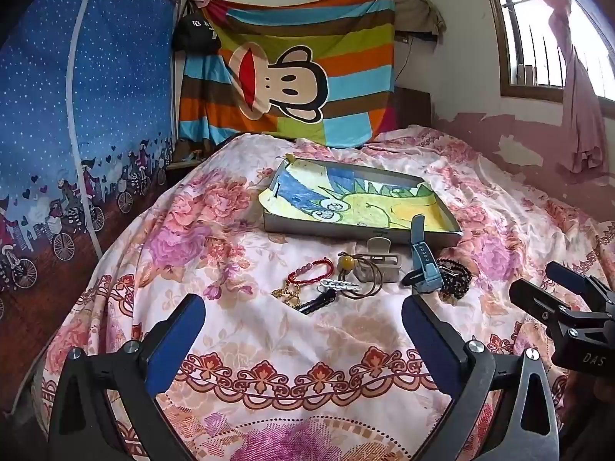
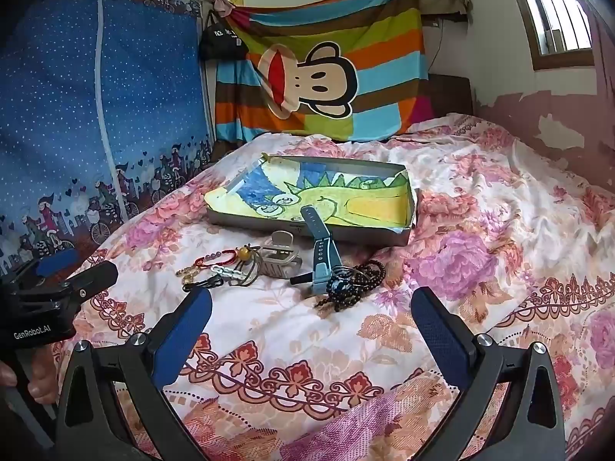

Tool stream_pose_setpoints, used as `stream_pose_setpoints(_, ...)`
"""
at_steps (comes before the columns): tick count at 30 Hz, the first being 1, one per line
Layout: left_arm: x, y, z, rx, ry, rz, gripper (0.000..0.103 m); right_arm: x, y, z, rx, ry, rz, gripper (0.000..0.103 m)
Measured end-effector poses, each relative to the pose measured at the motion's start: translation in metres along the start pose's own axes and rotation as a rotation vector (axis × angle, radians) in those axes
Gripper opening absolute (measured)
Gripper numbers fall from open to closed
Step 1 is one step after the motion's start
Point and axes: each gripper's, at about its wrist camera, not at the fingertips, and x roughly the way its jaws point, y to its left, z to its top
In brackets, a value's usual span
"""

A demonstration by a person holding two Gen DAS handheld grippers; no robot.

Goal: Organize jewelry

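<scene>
Nearest me, my left gripper [image 1: 303,330] and right gripper [image 2: 311,320] both hover with pads spread wide and nothing between them, low over the floral bed [image 2: 480,199]. Just beyond lies the jewelry in a row running left to right: a red bracelet [image 1: 311,271] at the left, a blue watch [image 2: 321,257] with its strap pointing away from me, and dark beads [image 2: 353,280] at the right (these sit straight ahead of my right gripper, so I judge it the nearer one). Farther on waits the shallow box [image 2: 384,234].
</scene>
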Motion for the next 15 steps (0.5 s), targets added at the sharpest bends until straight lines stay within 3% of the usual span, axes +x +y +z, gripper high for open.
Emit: stream_pose_setpoints(15,0.0002,-0.0001,0.0007,0.002,0.010,-0.001,0.103,0.0019,0.0001,-0.0011,0.004,0.007,-0.002,0.102)
